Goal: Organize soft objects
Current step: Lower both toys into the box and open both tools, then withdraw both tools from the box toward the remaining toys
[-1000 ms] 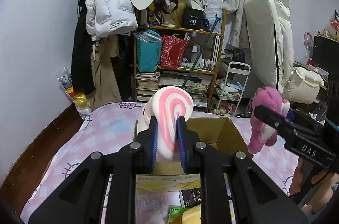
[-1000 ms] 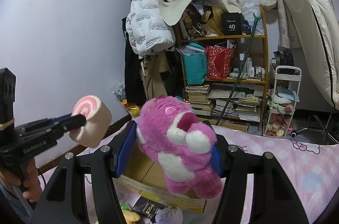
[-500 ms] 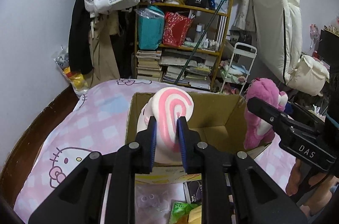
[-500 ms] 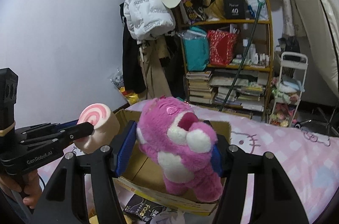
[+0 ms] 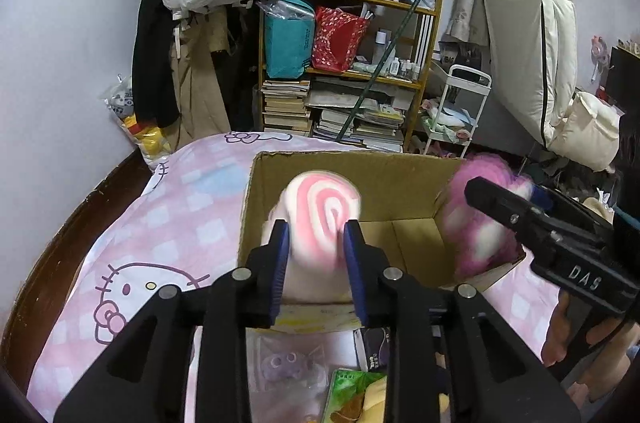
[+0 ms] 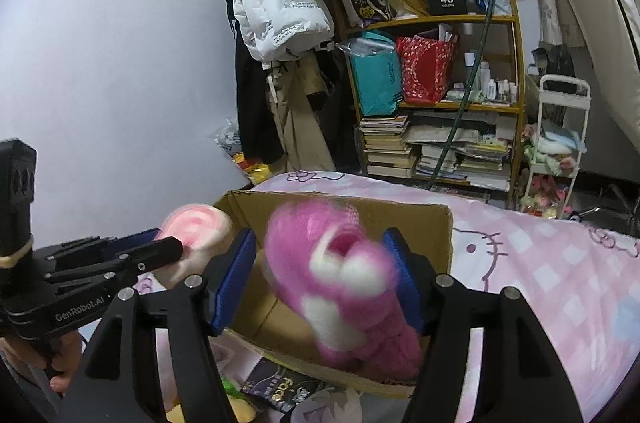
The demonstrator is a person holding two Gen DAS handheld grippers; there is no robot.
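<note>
An open cardboard box [image 5: 394, 183] stands on the pink Hello Kitty bedspread. My left gripper [image 5: 316, 239] has its jaws spread, and a blurred pink-and-white swirl plush [image 5: 320, 207] sits loosely between them over the box's left side. My right gripper [image 6: 324, 263] is also spread, with a blurred pink bear plush [image 6: 340, 279] between its fingers over the box [image 6: 400, 215]. The bear also shows in the left wrist view [image 5: 480, 223], and the swirl plush in the right wrist view [image 6: 196, 227].
Packets and small toys [image 5: 352, 383] lie on the bedspread [image 5: 160, 223] in front of the box. A wooden bed rim [image 5: 60, 243] runs along the left. A cluttered bookshelf [image 5: 352, 83], hanging coats [image 5: 192, 3] and a white cart [image 5: 456, 111] stand behind.
Both grippers have moved down and forward over the box. Their jaws have widened, and both plush toys now blur as if slipping loose.
</note>
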